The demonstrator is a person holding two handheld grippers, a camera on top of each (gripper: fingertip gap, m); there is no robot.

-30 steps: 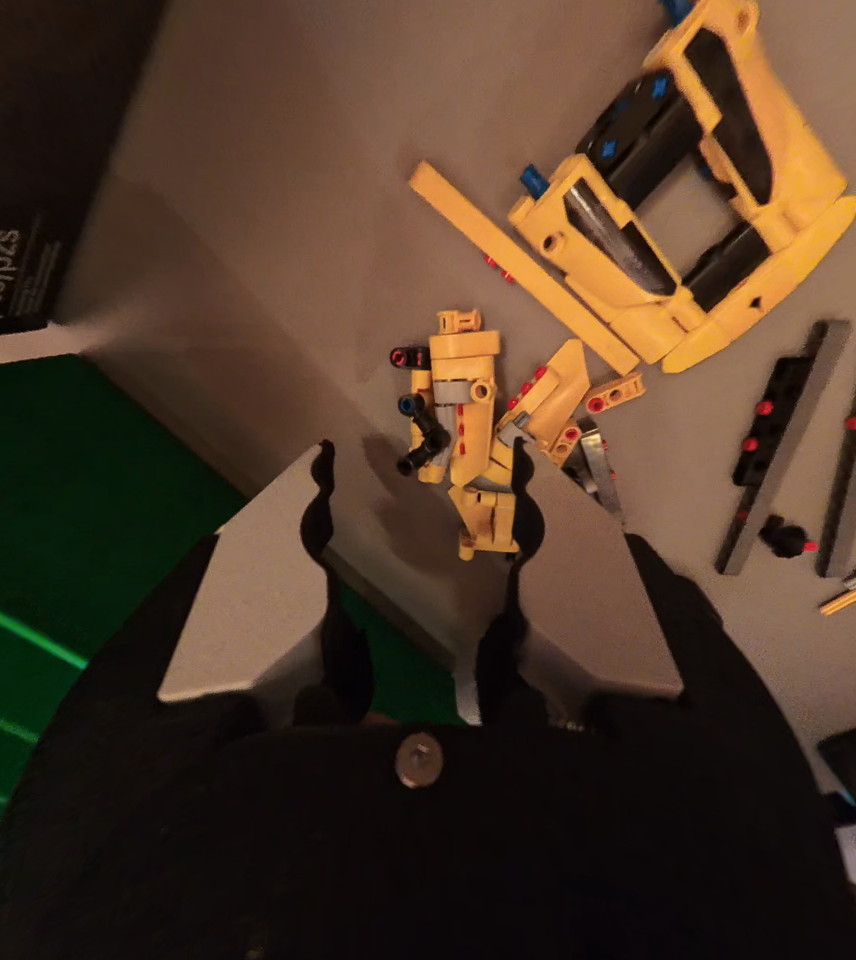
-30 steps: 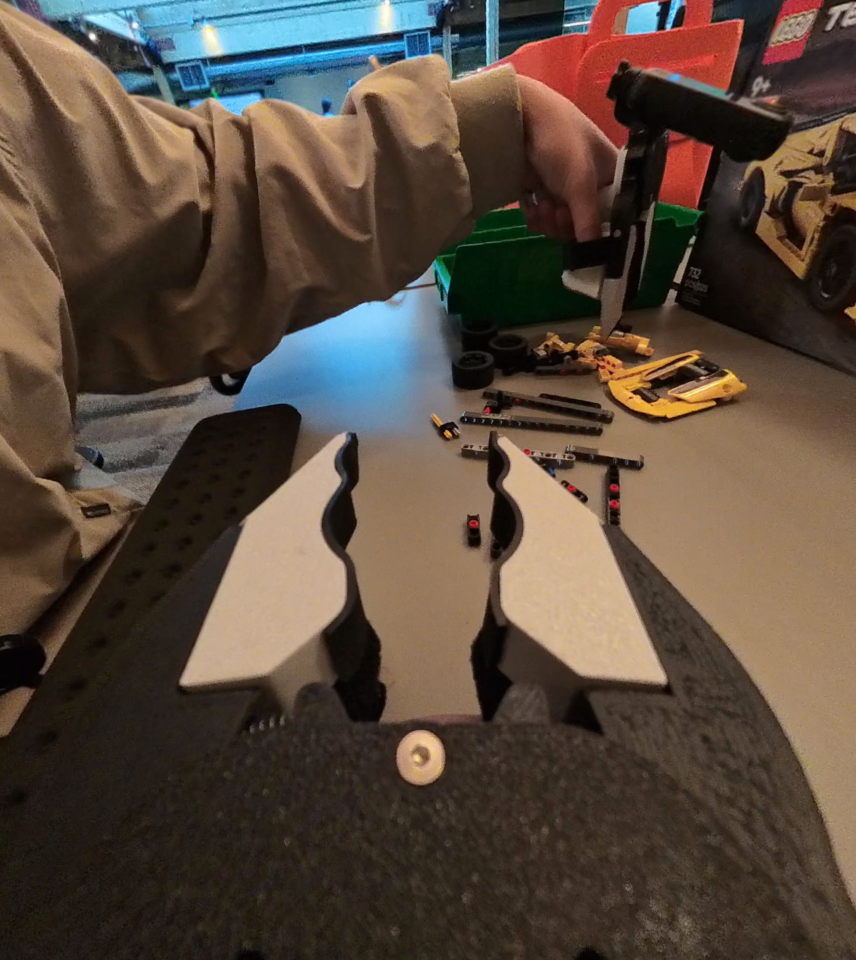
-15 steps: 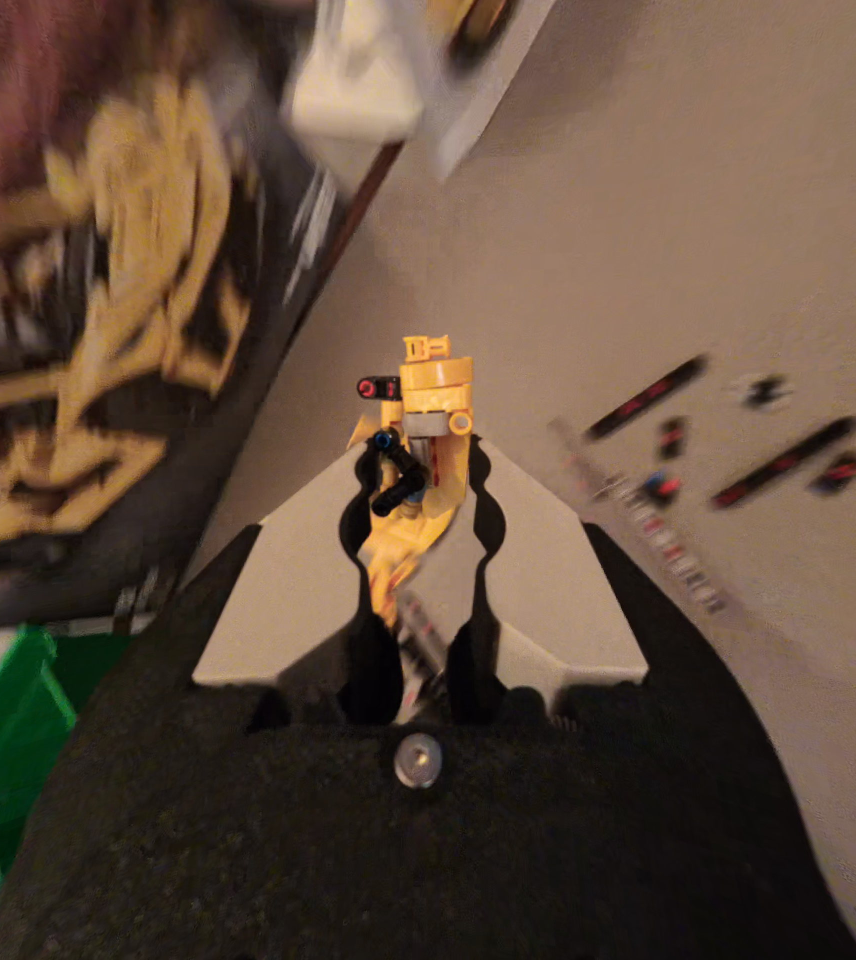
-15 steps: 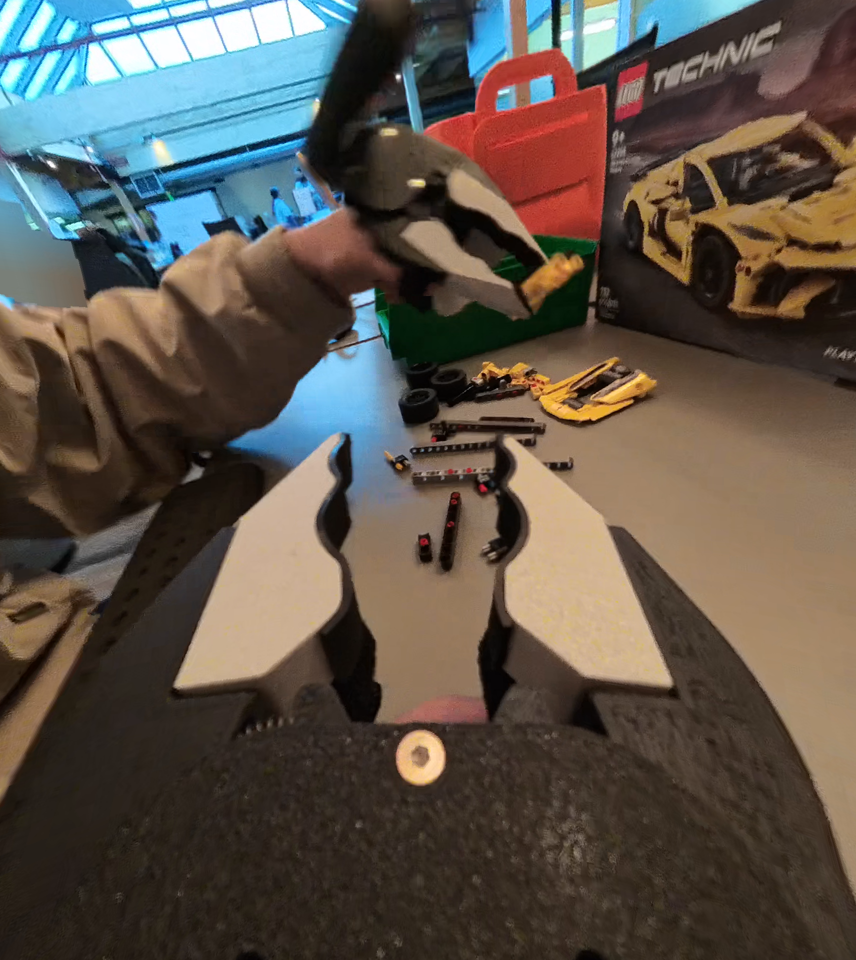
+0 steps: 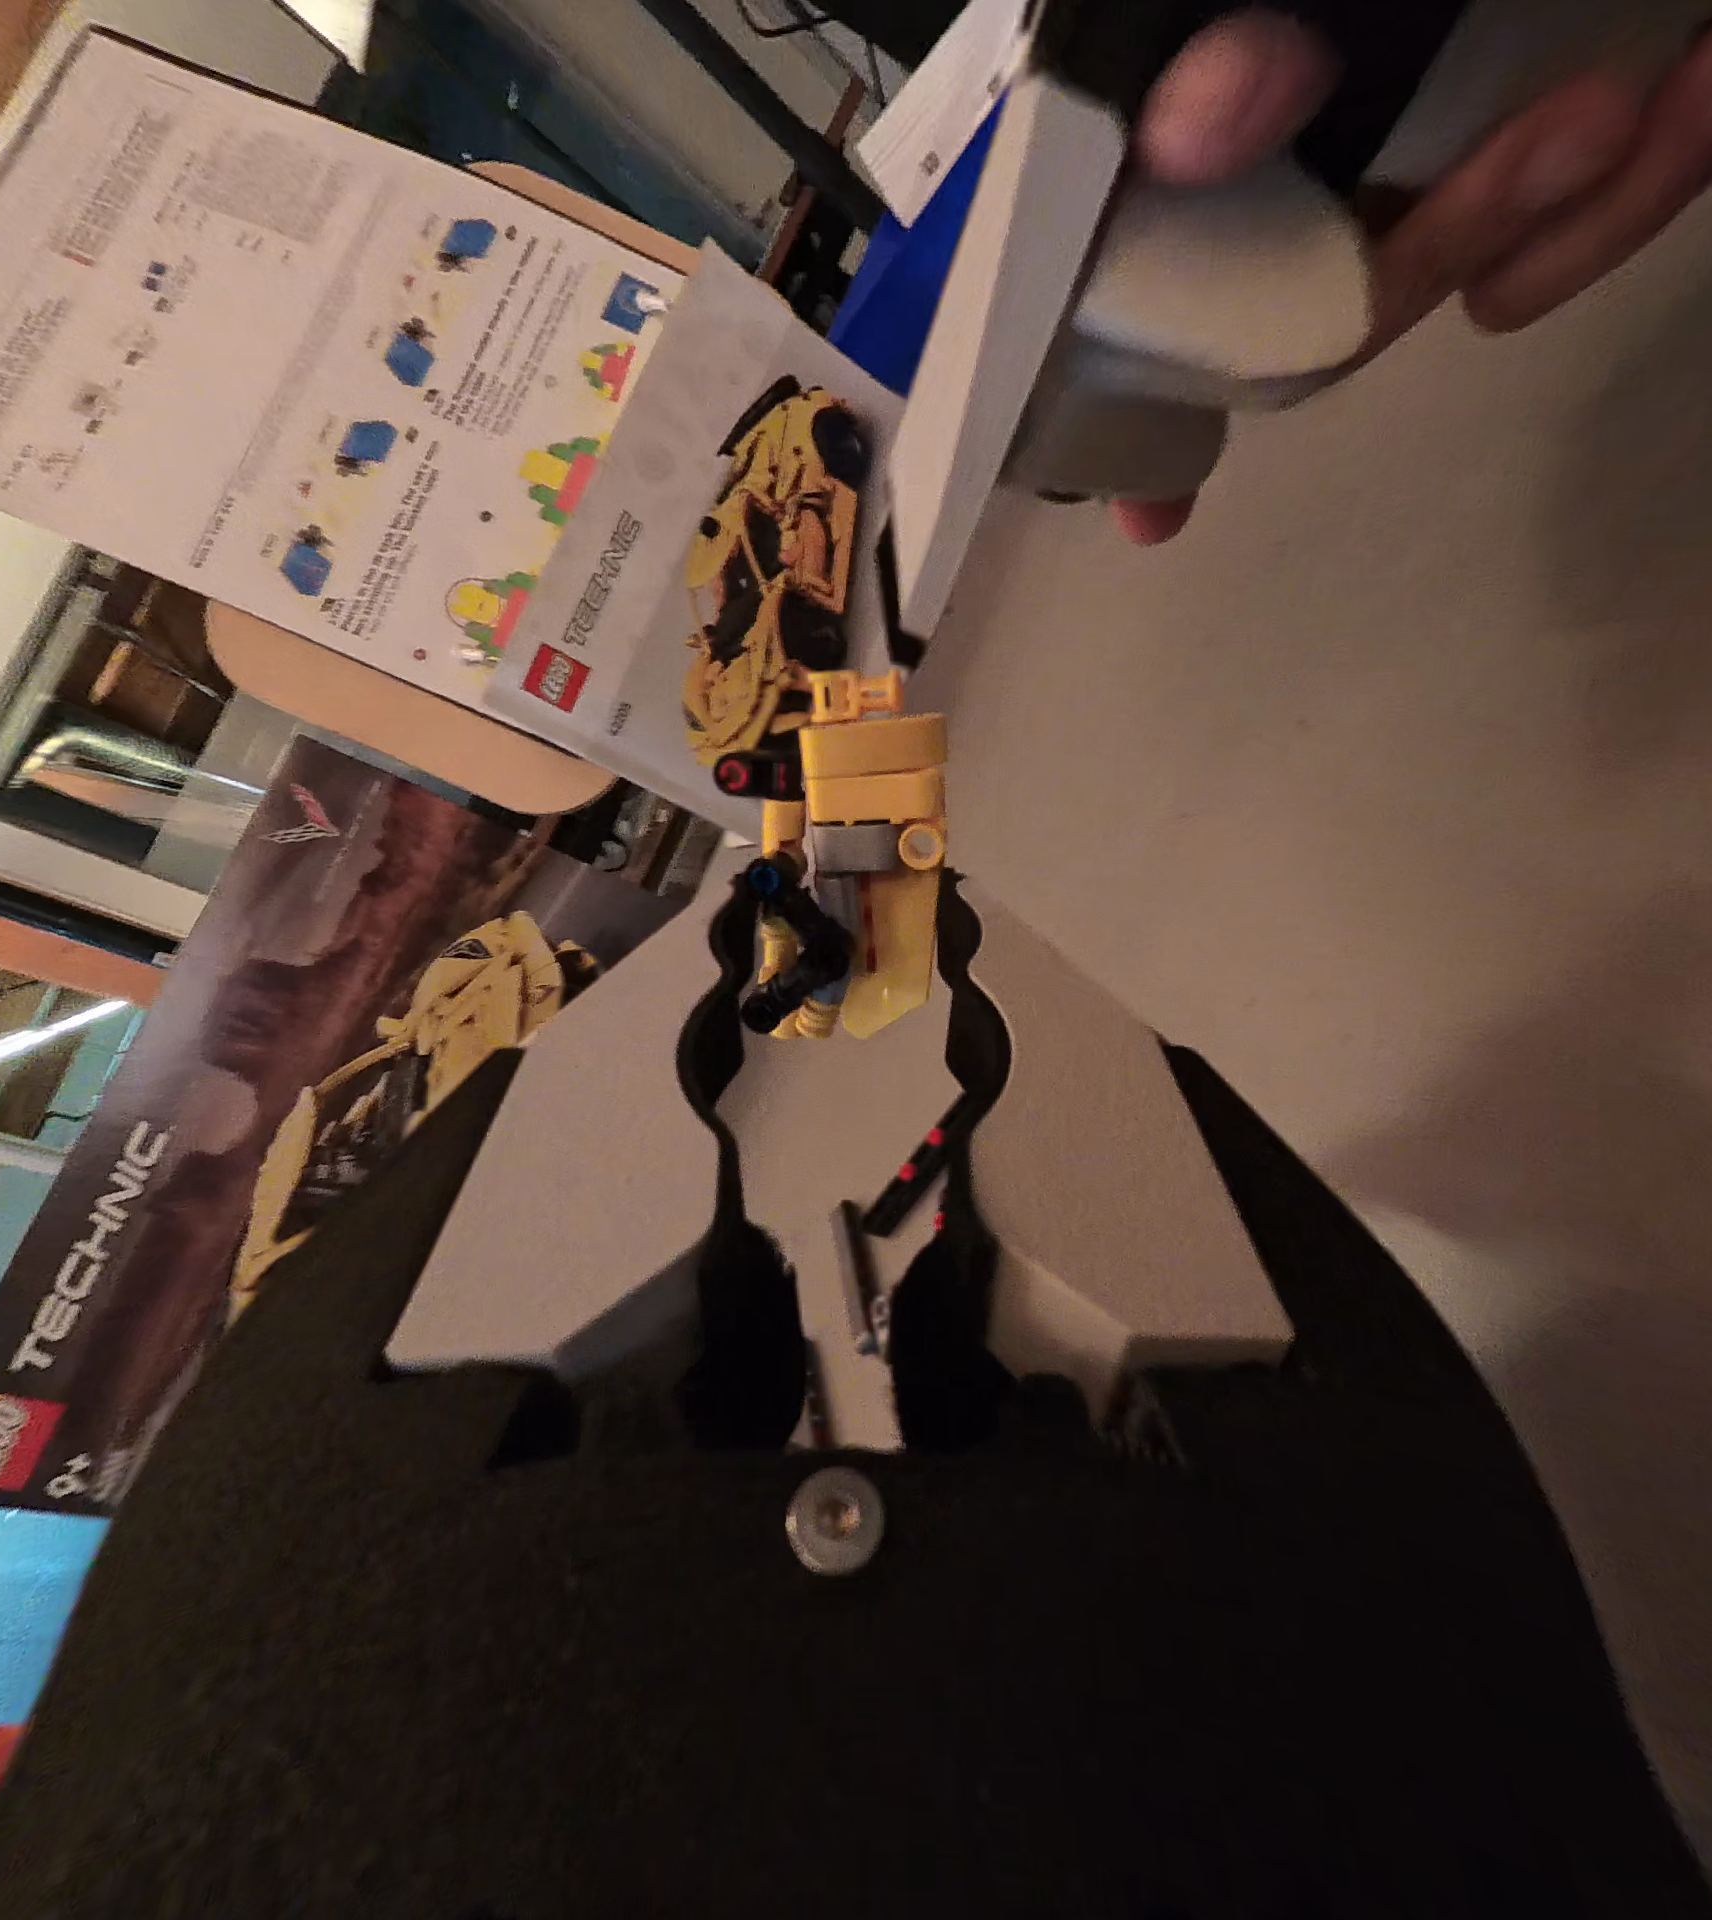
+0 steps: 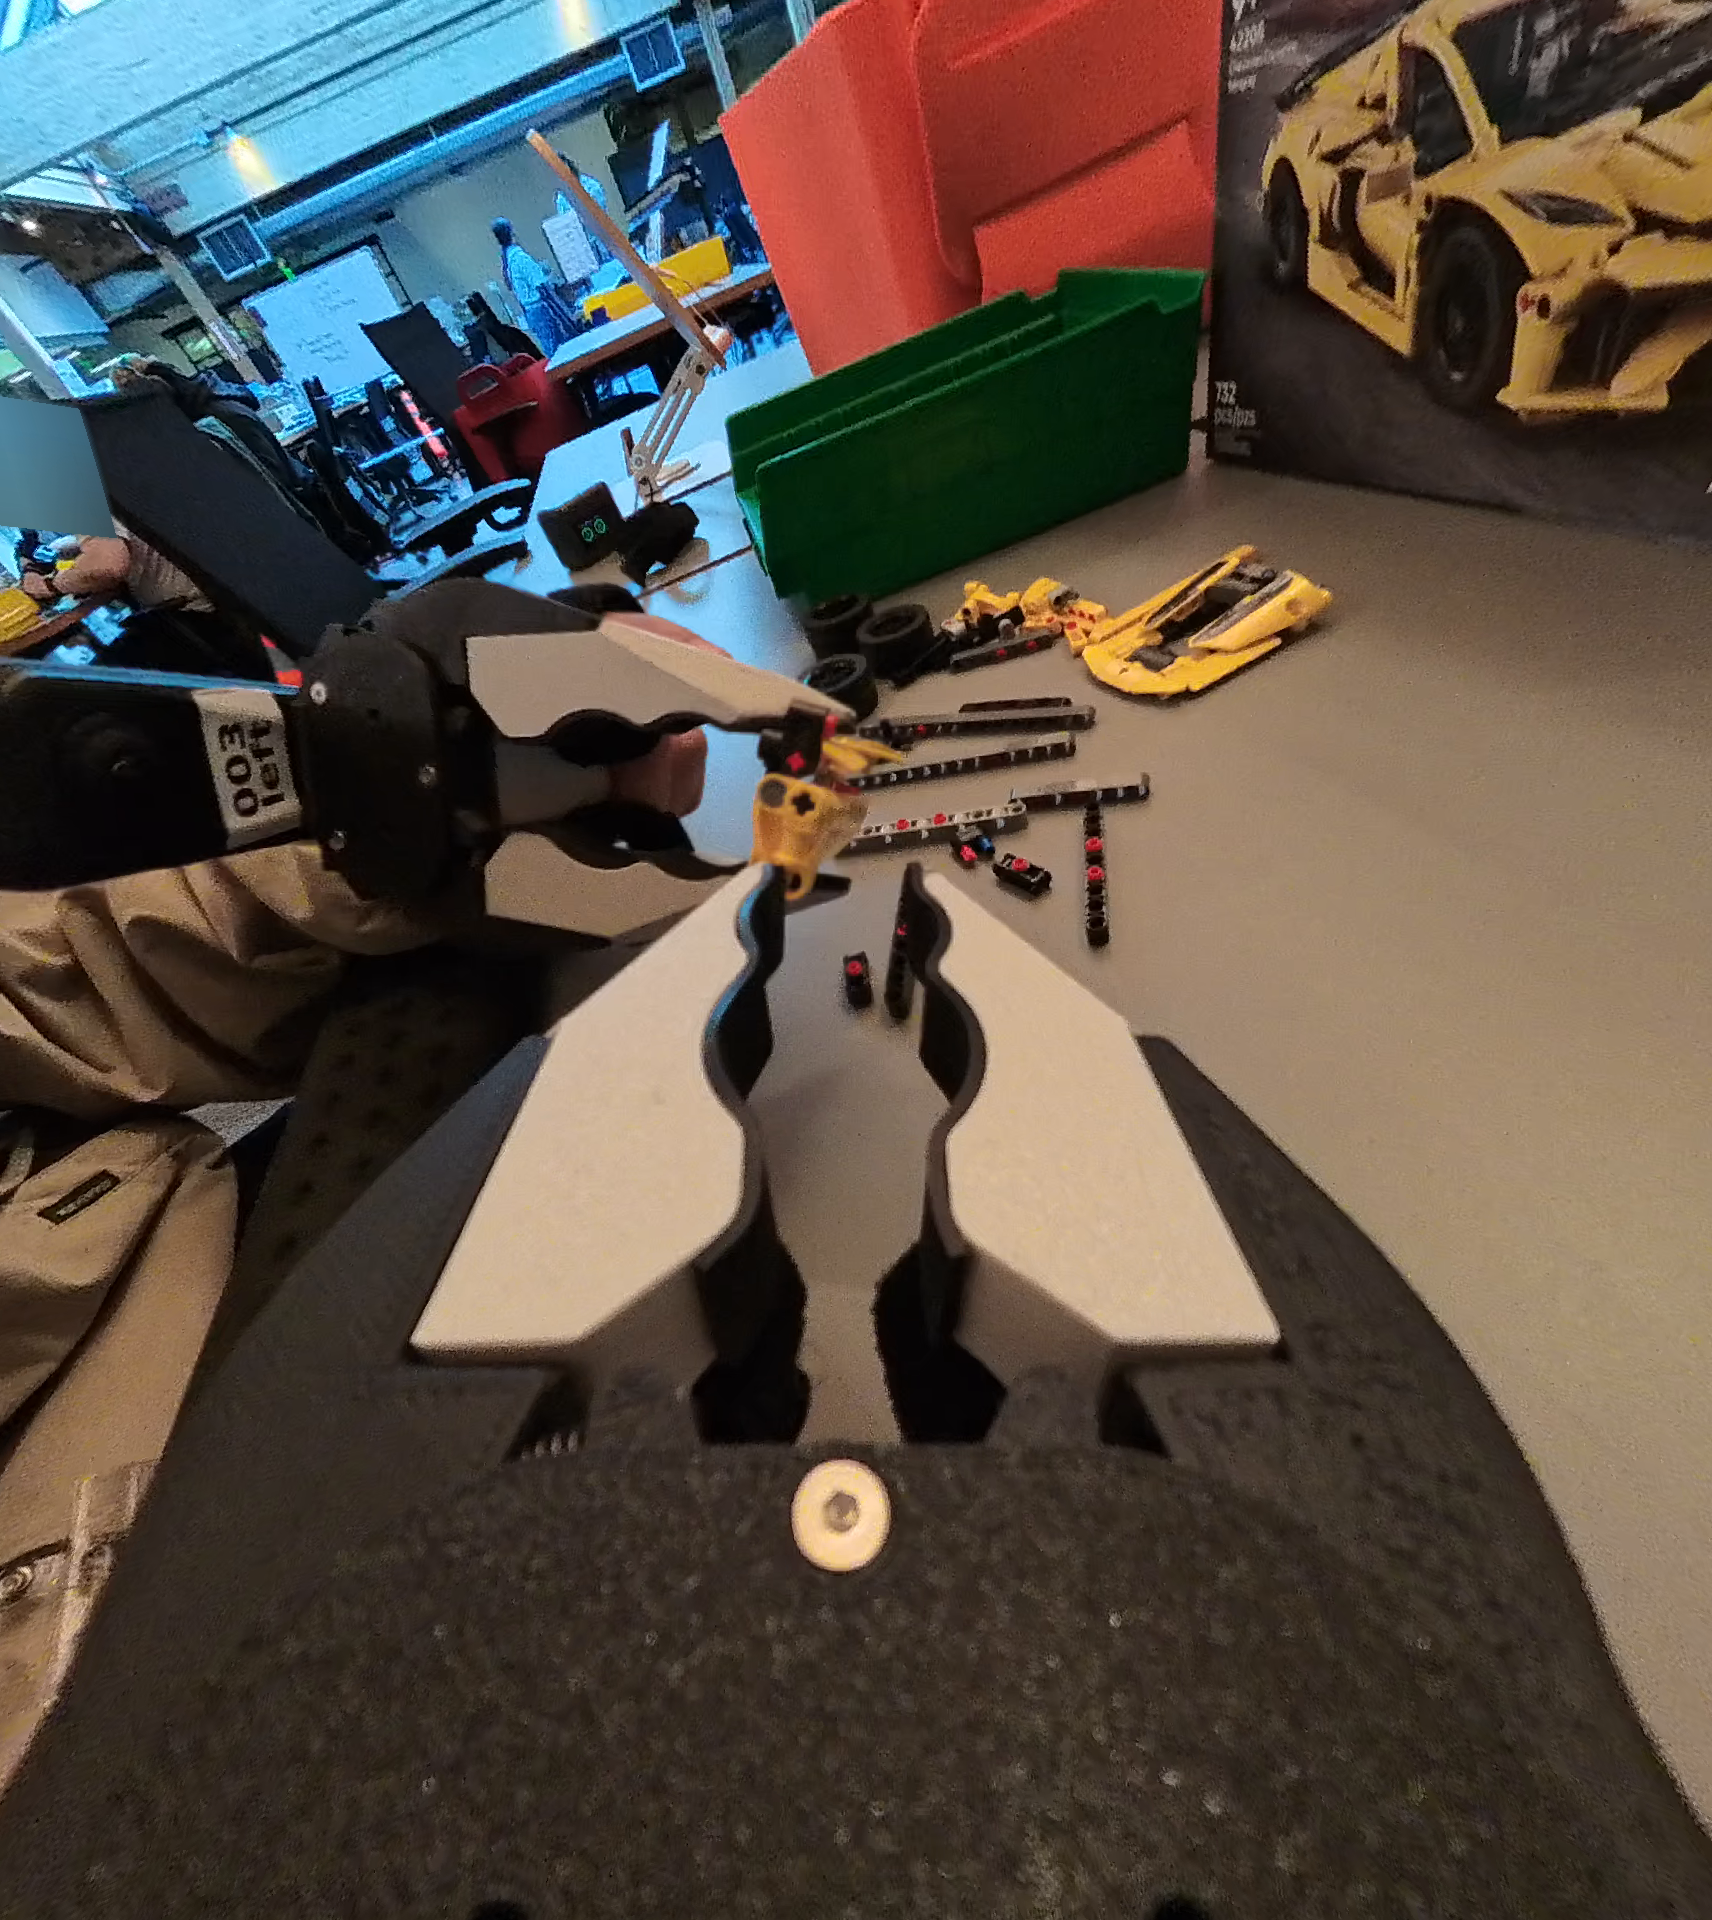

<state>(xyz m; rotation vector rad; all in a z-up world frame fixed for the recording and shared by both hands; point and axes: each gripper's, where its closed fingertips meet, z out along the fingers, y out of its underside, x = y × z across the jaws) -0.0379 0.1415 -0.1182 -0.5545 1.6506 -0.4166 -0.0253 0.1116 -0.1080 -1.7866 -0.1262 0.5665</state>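
Observation:
My left gripper (image 5: 841,914) is shut on a small yellow brick assembly (image 5: 873,821) with black and blue pins and holds it in the air above the grey table (image 5: 1403,935). In the right wrist view the left gripper (image 6: 810,774) comes in from the left with the yellow assembly (image 6: 800,826) at its tips. My right gripper (image 6: 844,883) is open and empty, its left fingertip just below that assembly. The right gripper, held by a hand, is blurred at the top right of the left wrist view (image 5: 1195,312).
On the table lie black beams with red pins (image 6: 977,722), small loose pins (image 6: 1023,875), black tyres (image 6: 873,634) and a yellow car body part (image 6: 1205,623). A green bin (image 6: 966,447), an orange bag (image 6: 956,156) and a box with a yellow car picture (image 6: 1517,260) stand behind. An instruction booklet (image 5: 706,540) stands upright. The left gripper's tips are roughly 4 centimeters from the right gripper's.
My left gripper closed on the yellow assembly, lifted it off the table and swung it over to the tips of my right gripper. The right gripper stayed open.

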